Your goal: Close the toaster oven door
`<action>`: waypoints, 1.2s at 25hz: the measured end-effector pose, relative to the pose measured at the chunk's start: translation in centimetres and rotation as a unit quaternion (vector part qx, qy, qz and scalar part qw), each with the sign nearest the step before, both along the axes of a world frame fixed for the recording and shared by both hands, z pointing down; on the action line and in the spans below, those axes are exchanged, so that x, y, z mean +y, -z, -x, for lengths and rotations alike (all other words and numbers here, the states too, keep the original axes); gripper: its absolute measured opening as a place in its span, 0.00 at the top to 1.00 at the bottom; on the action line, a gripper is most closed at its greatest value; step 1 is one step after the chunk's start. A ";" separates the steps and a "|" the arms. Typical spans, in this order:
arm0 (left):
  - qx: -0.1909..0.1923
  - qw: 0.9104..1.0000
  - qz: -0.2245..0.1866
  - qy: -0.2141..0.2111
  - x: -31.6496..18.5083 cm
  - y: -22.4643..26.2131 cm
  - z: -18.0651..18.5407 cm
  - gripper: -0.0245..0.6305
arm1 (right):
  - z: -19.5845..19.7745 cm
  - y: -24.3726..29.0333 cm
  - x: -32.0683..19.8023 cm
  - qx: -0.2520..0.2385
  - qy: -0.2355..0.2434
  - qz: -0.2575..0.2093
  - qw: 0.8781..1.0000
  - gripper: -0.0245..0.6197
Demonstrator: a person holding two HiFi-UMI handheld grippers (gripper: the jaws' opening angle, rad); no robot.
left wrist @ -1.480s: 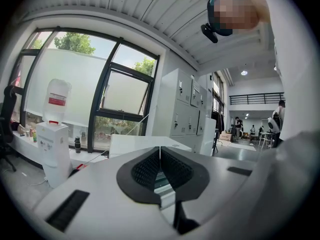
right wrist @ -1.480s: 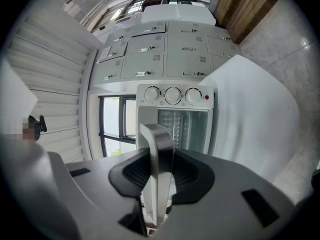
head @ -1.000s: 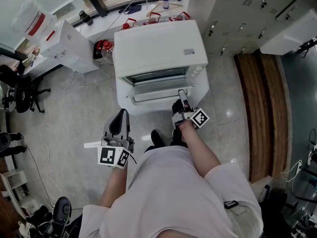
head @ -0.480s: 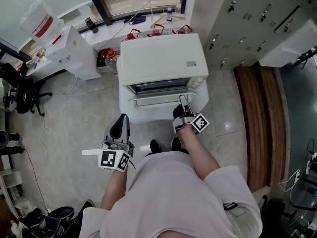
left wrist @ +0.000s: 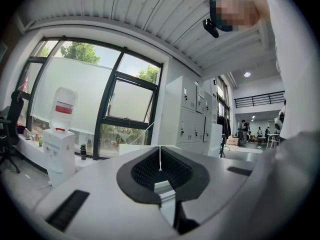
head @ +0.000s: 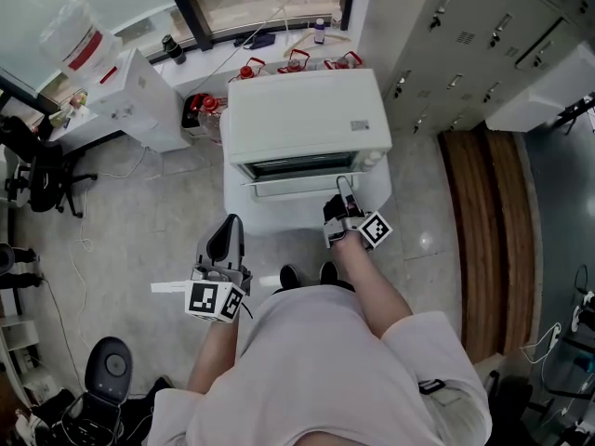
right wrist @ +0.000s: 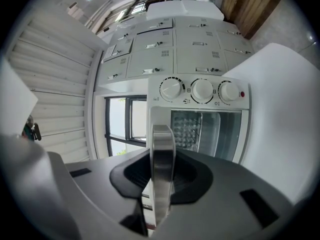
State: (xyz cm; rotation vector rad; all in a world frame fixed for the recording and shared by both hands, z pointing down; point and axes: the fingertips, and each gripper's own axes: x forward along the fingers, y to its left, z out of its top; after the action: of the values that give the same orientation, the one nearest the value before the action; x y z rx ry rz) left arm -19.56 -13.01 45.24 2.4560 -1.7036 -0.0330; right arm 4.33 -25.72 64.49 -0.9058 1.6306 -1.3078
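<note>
Toaster oven (head: 307,119), white, sits on a small white counter (head: 279,216) near the window, with lockers (head: 465,26) to its right. We see its door (head: 296,186) ajar: it leans out a bit at the top, and the head view shows a dark gap above it. Right tongs (head: 342,196) reach the right end of the door front. In the right gripper view we see them clamped on the metal door handle (right wrist: 163,139), the bar running straight between the pads. Three knobs (right wrist: 202,90) and the door glass with a rack behind it show past the handle. Left tongs (left wrist: 160,159) are held out on the left, well apart from the oven, pressed together with nothing in them. Person (head: 344,370) stands right in front of the oven.
</note>
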 end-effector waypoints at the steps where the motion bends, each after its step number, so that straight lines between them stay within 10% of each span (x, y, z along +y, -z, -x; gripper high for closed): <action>1: 0.000 1.000 0.000 0.000 -0.1 0.0 0.0 0.93 | 0.0 0.1 -0.1 -0.001 0.000 0.003 1.000 0.83; 30: 0.007 1.000 0.004 0.002 -2.1 -0.4 0.1 0.93 | 0.4 1.1 -5.0 0.010 -0.036 0.153 0.987 0.83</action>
State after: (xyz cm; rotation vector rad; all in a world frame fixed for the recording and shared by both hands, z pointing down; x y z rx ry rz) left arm -19.65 -15.13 45.69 2.4401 -1.6989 -0.0435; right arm 3.98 -30.71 63.38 -1.1529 1.4177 -1.5285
